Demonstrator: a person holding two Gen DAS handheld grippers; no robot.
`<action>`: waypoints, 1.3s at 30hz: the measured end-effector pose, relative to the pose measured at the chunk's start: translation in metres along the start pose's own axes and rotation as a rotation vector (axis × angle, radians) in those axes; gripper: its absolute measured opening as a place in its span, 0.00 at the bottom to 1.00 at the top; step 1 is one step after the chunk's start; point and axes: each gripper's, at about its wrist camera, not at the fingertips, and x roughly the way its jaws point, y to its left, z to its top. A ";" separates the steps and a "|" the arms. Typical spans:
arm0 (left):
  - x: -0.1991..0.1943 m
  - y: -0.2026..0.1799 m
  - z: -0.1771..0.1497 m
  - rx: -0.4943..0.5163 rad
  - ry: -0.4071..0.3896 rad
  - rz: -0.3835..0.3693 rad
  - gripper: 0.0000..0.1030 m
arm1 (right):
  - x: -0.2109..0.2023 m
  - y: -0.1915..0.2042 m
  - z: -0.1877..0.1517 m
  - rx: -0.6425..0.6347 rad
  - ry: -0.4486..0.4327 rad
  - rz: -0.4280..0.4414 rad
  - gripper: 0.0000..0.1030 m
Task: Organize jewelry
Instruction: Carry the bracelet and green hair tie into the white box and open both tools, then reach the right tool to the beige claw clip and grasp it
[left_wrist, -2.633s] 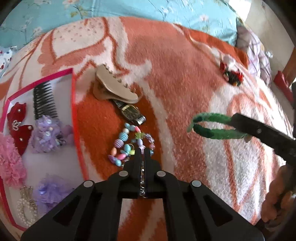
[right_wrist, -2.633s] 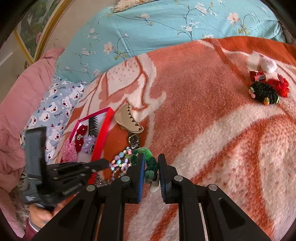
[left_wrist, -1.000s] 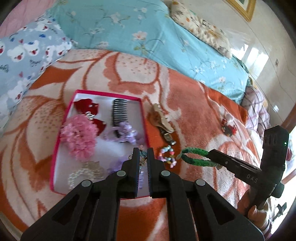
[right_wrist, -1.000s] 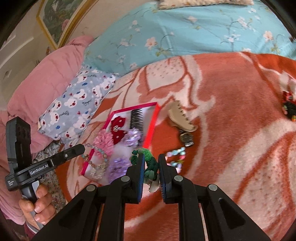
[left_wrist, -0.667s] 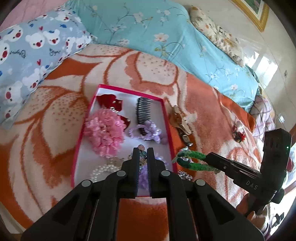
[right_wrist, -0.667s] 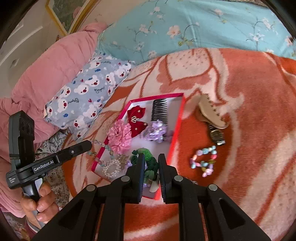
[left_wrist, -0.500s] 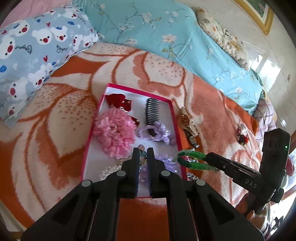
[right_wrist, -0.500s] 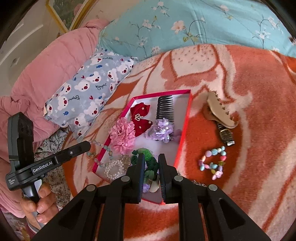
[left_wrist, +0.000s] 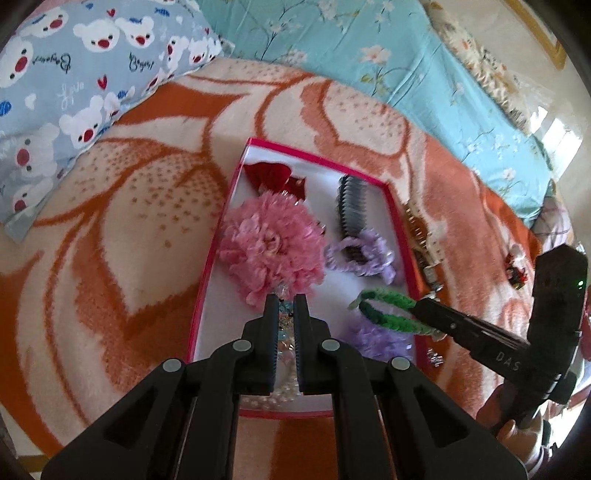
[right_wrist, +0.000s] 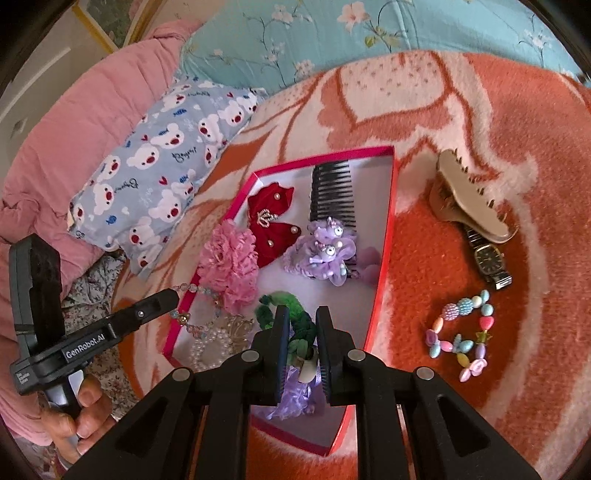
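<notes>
A red-rimmed box (left_wrist: 207, 280) with a white floor lies on the orange blanket. It holds a pink flower scrunchie (left_wrist: 273, 243), a red bow (right_wrist: 271, 221), a black comb (right_wrist: 330, 192), purple scrunchies (right_wrist: 325, 254) and a pearl bracelet (right_wrist: 207, 347). My left gripper (left_wrist: 286, 300) hangs over the box's near end, shut on a bracelet of clear and blue beads (right_wrist: 190, 317) that dangles at the box's left rim. My right gripper (right_wrist: 299, 311) is shut on a green braided hair tie (left_wrist: 388, 313), above the box's near right part.
Right of the box on the blanket lie a beige claw clip (right_wrist: 469, 199), a wristwatch (right_wrist: 489, 260) and a pastel bead bracelet (right_wrist: 461, 339). A red-green hair piece (left_wrist: 517, 266) lies farther right. A bear-print pillow (right_wrist: 159, 155) and pink bedding sit left of the box.
Both grippers have carried their pieces from over the blanket to over the box and sunk toward it. The box looks larger and nearer in both views. Both grips are unchanged.
</notes>
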 end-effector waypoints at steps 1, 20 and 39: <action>0.003 0.001 -0.001 -0.001 0.008 0.004 0.06 | 0.002 0.000 0.000 -0.002 0.004 -0.002 0.14; 0.019 0.013 -0.015 -0.030 0.060 0.038 0.06 | 0.017 -0.003 -0.007 -0.019 0.046 -0.020 0.26; -0.005 -0.017 -0.014 0.013 0.026 0.007 0.34 | -0.041 -0.045 -0.009 0.070 -0.055 -0.059 0.37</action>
